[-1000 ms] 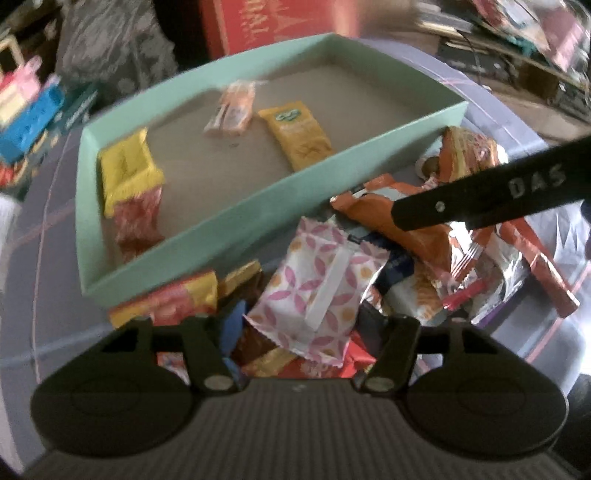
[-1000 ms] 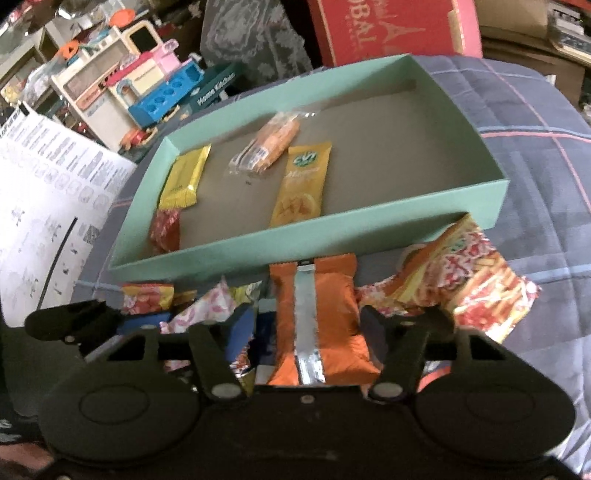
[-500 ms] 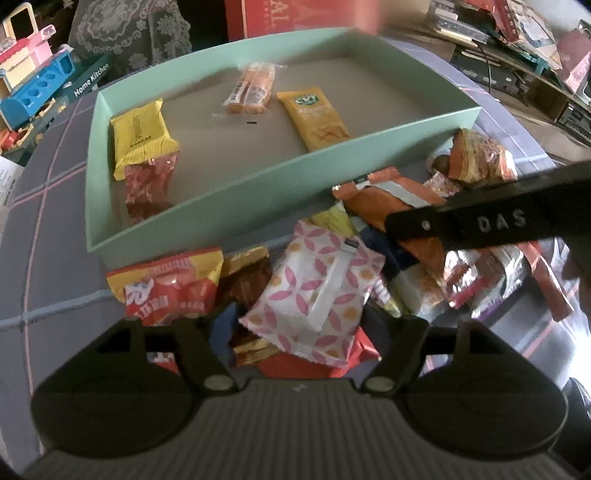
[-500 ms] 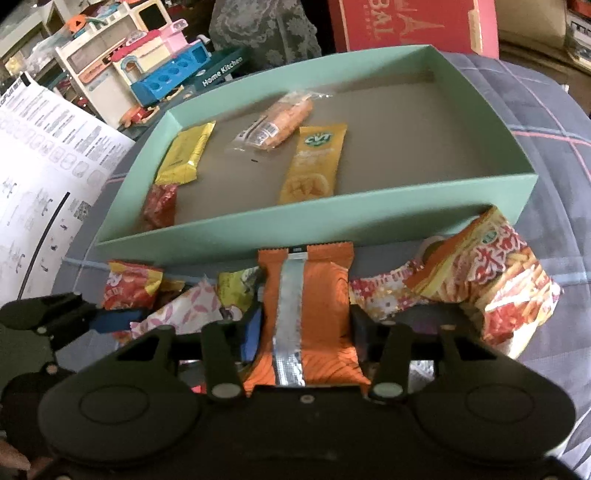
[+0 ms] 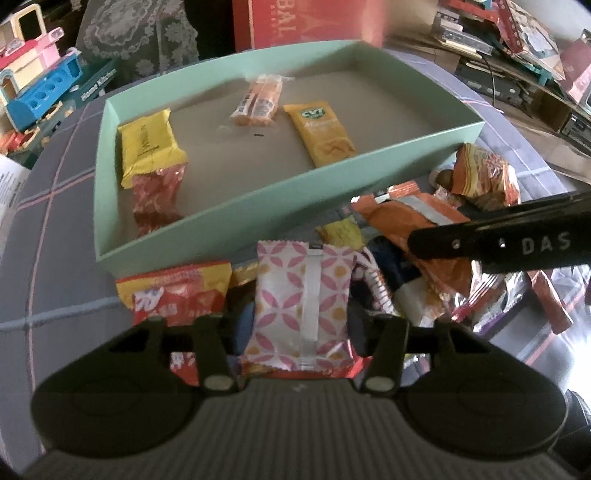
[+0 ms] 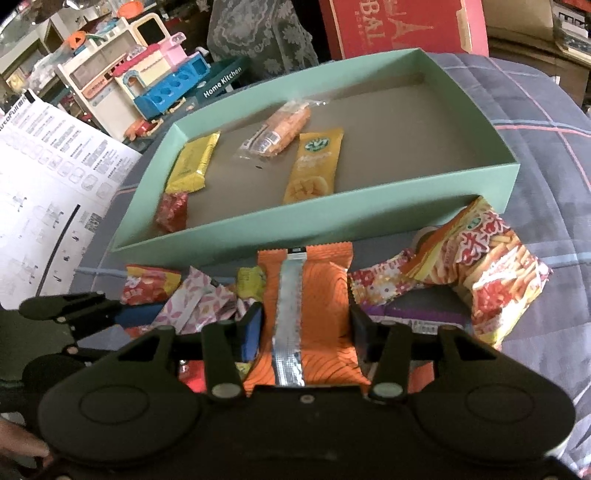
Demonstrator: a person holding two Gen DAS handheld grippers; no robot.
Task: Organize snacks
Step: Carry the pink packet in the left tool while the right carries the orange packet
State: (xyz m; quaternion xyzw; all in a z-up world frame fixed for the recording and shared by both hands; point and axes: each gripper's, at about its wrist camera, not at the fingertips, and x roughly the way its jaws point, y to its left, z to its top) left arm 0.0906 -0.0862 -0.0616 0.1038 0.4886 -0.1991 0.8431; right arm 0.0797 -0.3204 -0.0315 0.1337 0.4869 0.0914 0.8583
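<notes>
A teal box (image 5: 236,206) lies on the plaid cloth and holds a yellow packet (image 5: 149,146), a red packet (image 5: 157,195), a clear-wrapped biscuit (image 5: 258,99) and a mango bar (image 5: 321,134). In front of the box lies a pile of loose snacks. My left gripper (image 5: 301,325) is closing its jaws on a white packet with pink petals (image 5: 303,295), and both pads touch its sides. My right gripper (image 6: 306,332) is shut on an orange packet with a silver seam (image 6: 306,295), just short of the box's front wall (image 6: 295,225). One right finger (image 5: 517,243) crosses the left wrist view.
More snacks lie around: a red and yellow bag (image 5: 177,291), a large fries bag (image 6: 491,266), a flowered wrapper (image 6: 376,284). A printed sheet (image 6: 48,206) lies at the left. A toy kitchen (image 6: 147,81) and a red carton (image 6: 399,26) stand behind the box.
The pink-petal packet has turned from slanted to straight between the left fingers, which have narrowed onto it. The right jaws closed in on the orange packet, which has stayed put.
</notes>
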